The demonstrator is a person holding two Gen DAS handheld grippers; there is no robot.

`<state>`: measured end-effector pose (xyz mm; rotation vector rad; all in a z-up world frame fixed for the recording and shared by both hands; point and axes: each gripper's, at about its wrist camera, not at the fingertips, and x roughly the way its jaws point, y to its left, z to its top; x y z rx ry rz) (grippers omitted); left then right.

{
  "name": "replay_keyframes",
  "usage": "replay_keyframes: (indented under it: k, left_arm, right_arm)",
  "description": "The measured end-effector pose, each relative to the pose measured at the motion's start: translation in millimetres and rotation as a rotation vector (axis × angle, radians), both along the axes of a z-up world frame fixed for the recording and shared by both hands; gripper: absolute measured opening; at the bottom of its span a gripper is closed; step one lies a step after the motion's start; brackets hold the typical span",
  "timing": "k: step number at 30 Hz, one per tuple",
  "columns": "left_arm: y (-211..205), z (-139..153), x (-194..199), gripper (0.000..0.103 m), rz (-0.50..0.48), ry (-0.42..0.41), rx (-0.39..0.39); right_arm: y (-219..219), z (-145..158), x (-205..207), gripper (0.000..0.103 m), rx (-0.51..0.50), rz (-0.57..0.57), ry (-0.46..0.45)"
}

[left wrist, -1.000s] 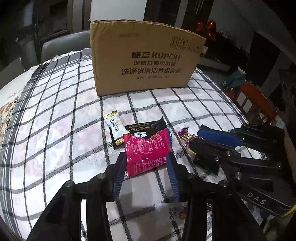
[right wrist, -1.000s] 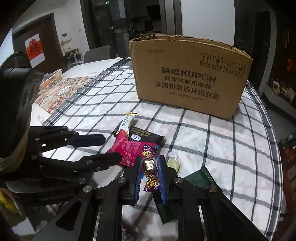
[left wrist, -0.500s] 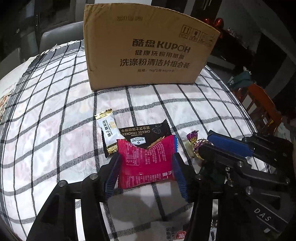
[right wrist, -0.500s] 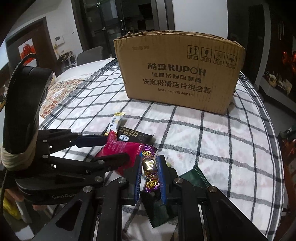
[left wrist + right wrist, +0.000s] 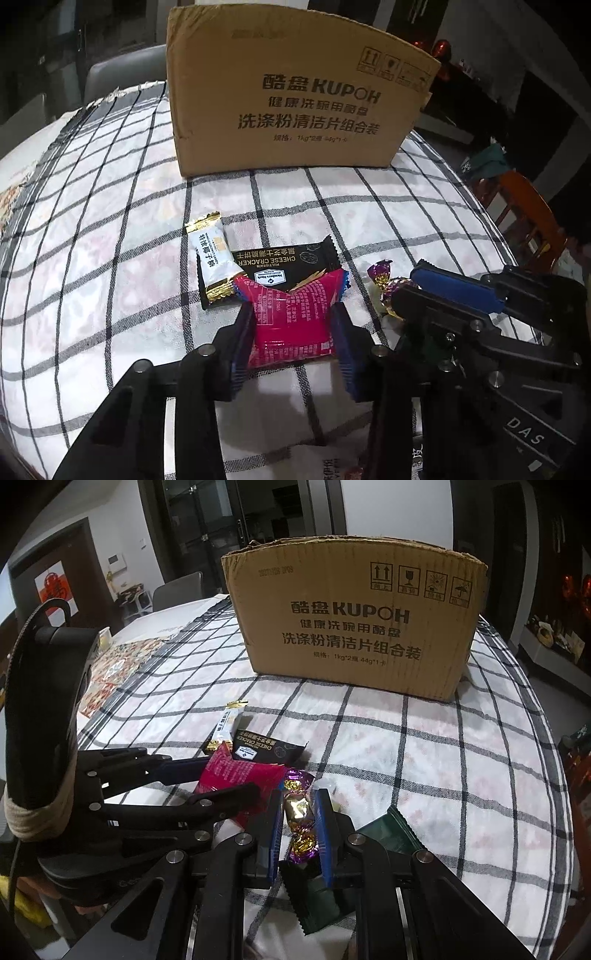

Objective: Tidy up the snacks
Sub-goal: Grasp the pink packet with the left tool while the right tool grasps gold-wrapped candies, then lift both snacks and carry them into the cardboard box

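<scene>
Your left gripper [image 5: 291,328] is closing on the pink packet [image 5: 291,317], lying at the cardboard box's [image 5: 295,96] six o'clock. Your right gripper [image 5: 297,812] is pinching the foil candy [image 5: 298,812]. Both are looking light, soft and crinkly, so be gripping mid-body.

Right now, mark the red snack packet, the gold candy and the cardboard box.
red snack packet [image 5: 291,325], left wrist view, middle of its face.
gold candy [image 5: 298,810], right wrist view, gold middle of the wrapper.
cardboard box [image 5: 295,110], left wrist view, printed front wall.
</scene>
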<state>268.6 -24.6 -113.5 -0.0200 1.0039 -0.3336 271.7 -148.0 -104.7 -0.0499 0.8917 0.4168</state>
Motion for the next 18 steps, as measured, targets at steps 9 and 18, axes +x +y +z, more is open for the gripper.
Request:
replay_keyframes:
  k: [9, 18]
  left_arm:
    - [8, 27, -8, 0.038, 0.024, -0.040, -0.033]
    - [14, 66, -9, 0.038, 0.035, -0.129, -0.009]
  right_arm:
    - [-1, 13, -5, 0.018, 0.010, 0.001, -0.026]
    - [-4, 47, -4, 0.018, 0.026, -0.021, -0.100]
